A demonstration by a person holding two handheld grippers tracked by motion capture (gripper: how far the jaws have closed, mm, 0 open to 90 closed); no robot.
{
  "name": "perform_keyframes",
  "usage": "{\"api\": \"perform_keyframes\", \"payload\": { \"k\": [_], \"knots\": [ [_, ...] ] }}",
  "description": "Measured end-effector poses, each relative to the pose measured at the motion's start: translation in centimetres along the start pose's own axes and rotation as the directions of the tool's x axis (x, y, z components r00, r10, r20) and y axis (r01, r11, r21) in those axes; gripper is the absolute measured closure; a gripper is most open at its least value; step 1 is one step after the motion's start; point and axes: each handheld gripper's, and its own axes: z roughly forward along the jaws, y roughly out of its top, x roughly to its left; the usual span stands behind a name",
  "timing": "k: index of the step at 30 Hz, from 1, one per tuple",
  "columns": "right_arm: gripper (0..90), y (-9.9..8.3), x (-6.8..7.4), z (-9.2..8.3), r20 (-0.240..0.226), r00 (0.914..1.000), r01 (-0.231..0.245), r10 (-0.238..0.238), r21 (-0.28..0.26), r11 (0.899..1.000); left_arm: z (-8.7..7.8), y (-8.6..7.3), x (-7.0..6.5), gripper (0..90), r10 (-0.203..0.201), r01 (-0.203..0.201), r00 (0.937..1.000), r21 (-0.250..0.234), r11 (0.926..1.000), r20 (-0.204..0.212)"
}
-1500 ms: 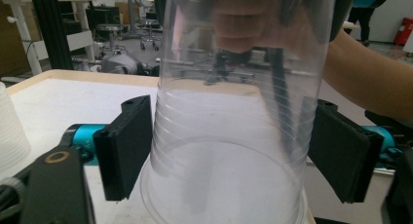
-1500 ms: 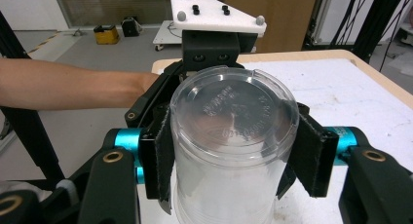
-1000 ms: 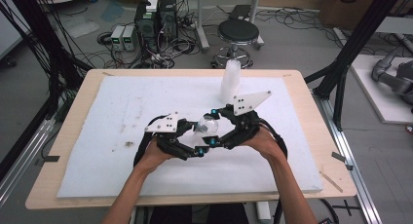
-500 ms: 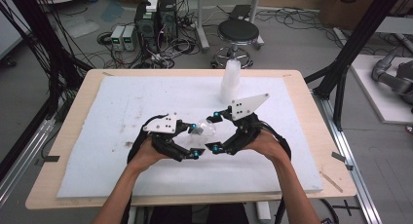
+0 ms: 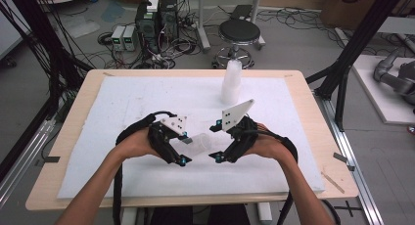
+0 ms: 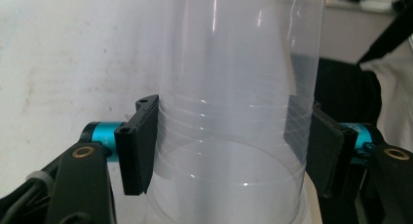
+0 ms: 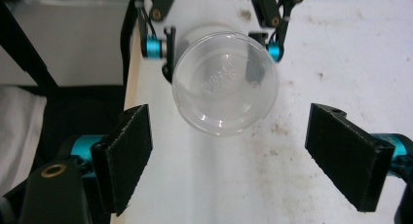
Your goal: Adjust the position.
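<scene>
Clear ribbed plastic cup (image 5: 199, 143) lies sideways, clamped in the left gripper (image 5: 184, 150), base facing the right gripper (image 5: 216, 143), whose jaws stand apart, above the white foam surface (image 5: 122, 102).

Pretty clearly a robotics lab: black frame rig (image 5: 39, 63) around the surface (image 5: 147, 95), computer towers (image 5: 156, 17), cables (image 5: 191, 34) all over the floor.
</scene>
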Motion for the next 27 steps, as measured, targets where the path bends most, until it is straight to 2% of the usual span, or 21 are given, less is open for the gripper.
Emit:
{"api": "perform_keyframes", "payload": {
  "k": [3, 5, 7, 14, 17, 23, 27],
  "knots": [
    [17.1, 0.1, 0.2, 0.2, 0.003, 1.0000, 0.007, -0.007, 0.040, 0.999, -0.1, 0.7, 0.1, 31.8, 0.005, -0.005, 1.0000, 0.095, 0.9955, 0.000],
    [17.2, 0.2, 0.3, 0.4, -0.001, 0.9999, 0.013, -0.013, 0.064, 0.998, 0.0, 1.1, 0.3, 31.9, 0.015, -0.016, 0.9999, 0.161, 0.9869, 0.003],
    [17.2, 0.3, 0.4, 0.6, 0.003, 0.9998, 0.021, -0.021, 0.095, 0.995, 0.1, 1.4, 0.3, 31.9, 0.021, -0.021, 0.9998, 0.182, 0.9831, 0.002],
    [17.2, 0.7, 0.5, 1.2, -0.004, 0.9993, 0.037, -0.037, 0.144, 0.989, 0.5, 2.3, 0.1, 32.2, 0.032, -0.032, 0.9995, 0.227, 0.9733, 0.002],
    [17.2, 0.8, 0.5, 1.5, -0.003, 0.9991, 0.043, -0.043, 0.165, 0.985, 0.6, 2.7, 0.0, 32.2, 0.039, -0.038, 0.9992, 0.233, 0.9717, -0.003],
    [17.7, 1.0, 0.4, 1.9, -0.011, 0.9986, 0.053, -0.051, 0.169, 0.984, 1.2, 2.9, -0.1, 32.4, 0.046, -0.044, 0.9989, 0.260, 0.9646, -0.002],
    [17.8, 1.0, 0.3, 2.1, -0.008, 0.9990, 0.045, -0.044, 0.190, 0.981, 1.4, 3.0, -0.1, 32.4, 0.049, -0.046, 0.9988, 0.273, 0.9609, -0.004]
  ]
}}
